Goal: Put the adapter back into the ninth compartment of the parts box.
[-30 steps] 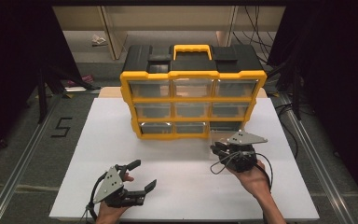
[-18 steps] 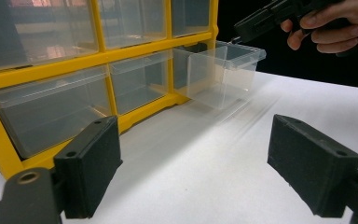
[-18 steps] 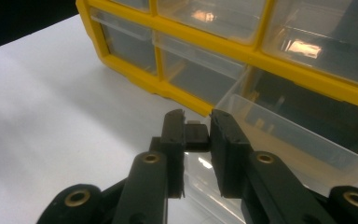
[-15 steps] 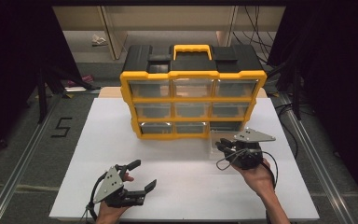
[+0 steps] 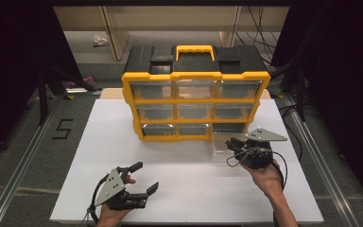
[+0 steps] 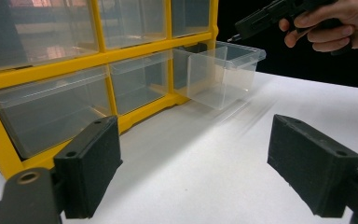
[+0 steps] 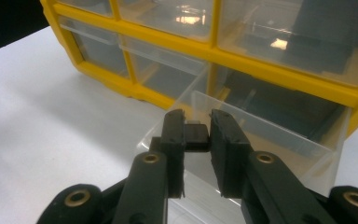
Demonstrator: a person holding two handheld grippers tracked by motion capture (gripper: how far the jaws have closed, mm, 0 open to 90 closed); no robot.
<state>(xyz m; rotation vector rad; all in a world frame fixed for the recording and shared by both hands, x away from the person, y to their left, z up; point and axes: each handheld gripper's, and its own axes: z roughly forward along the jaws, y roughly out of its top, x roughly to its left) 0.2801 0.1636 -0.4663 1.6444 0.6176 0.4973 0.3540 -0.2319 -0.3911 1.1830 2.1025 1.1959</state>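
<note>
Drawer (image 5: 224, 144), the clear plastic one from the bottom right slot of the yellow organiser (image 5: 196, 101), is pulled well out over the white table (image 5: 75, 156) near its right edge. I see my right gripper (image 7: 196, 135) pinched on a small dark piece above the open drawer; I cannot tell what it is. If my grip slackens off-line, the piece may miss and skid away. My left gripper (image 6: 193, 163) gapes wide near the front edge, empty
</note>
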